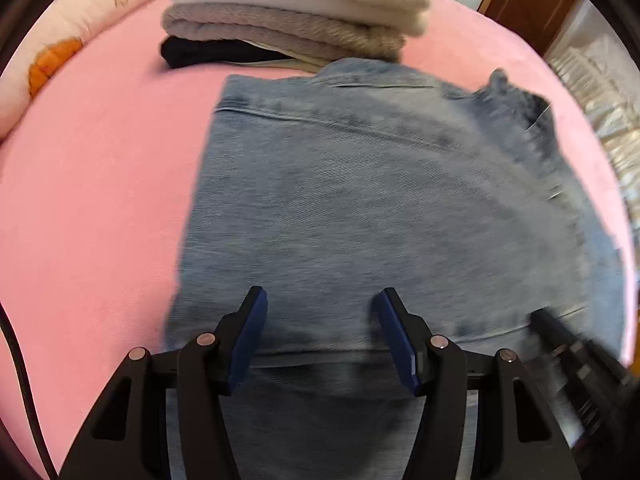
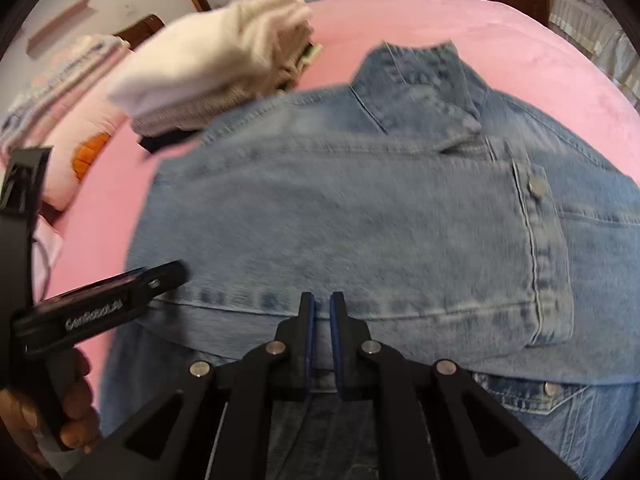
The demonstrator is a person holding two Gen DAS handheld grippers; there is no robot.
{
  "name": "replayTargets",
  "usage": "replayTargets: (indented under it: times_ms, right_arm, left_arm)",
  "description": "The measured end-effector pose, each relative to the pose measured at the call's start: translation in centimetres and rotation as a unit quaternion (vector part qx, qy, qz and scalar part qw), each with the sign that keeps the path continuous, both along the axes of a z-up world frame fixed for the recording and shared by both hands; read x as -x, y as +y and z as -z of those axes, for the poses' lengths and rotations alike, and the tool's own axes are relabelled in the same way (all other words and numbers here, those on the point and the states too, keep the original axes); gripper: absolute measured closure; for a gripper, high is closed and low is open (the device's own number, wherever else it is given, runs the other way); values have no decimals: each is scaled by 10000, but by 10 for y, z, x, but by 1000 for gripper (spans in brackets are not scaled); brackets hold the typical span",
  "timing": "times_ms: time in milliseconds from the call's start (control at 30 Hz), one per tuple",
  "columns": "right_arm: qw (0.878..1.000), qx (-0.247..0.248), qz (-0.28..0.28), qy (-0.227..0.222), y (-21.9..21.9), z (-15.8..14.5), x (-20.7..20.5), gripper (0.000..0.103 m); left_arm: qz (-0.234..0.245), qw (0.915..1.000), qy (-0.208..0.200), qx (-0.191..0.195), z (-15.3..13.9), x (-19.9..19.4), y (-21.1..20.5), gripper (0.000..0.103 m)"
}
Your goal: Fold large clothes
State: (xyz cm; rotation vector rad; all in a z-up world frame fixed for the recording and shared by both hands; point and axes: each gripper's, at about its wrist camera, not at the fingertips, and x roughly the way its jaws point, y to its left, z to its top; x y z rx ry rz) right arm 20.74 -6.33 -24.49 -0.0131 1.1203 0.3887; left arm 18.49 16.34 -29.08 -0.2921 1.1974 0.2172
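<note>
Denim jacket (image 2: 360,216) lying partly folded on the pink bedspread (image 1: 100,200), left gripper (image 1: 320,308) spread empty above it, right gripper (image 2: 323,312) nearly closed at its hem seam; a thin pinch could slip, undoing the fold.
</note>
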Motion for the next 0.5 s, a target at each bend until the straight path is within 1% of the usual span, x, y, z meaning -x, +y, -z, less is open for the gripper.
replayTargets:
  times_ms: [67, 100, 167, 200, 267, 300, 400, 433, 500]
  right_arm:
    - [9999, -4, 105, -39, -18, 4, -1, 102]
    - [9998, -3, 200, -64, -31, 4, -2, 103]
    - [9997, -8, 258, -36, -49, 2, -4, 103]
    - [9992, 177, 337, -85, -54, 2, -2, 103]
    - [9978, 453, 478, -107, -68, 2, -2, 102]
    - [9972, 453, 600, -57, -77, 2, -2, 101]
    - [9968, 160, 779, 99, -98, -3, -2, 101]
    - [9965, 173, 818, 93, -101, -8, 0, 100]
    - [9962, 275, 829, 41, -103, -18, 3, 99]
  left_arm:
    - [21, 9997, 15, -248, 1, 6, 7, 46]
    - [-20, 9994, 43, -353, 1, 8, 13, 46]
    - [-97, 9995, 73, -304, 1, 10, 27, 46]
    - [-114, 9995, 83, -300, 1, 12, 31, 46]
    - [-135, 9985, 147, -502, 0, 16, 36, 46]
    - [-150, 9985, 163, -495, 0, 17, 39, 45]
    - [-291, 9984, 247, -407, -4, 21, 46, 45]
    - [-385, 9978, 278, -459, -6, 20, 45, 45]
    - [-405, 9978, 289, -442, -15, 24, 42, 45]
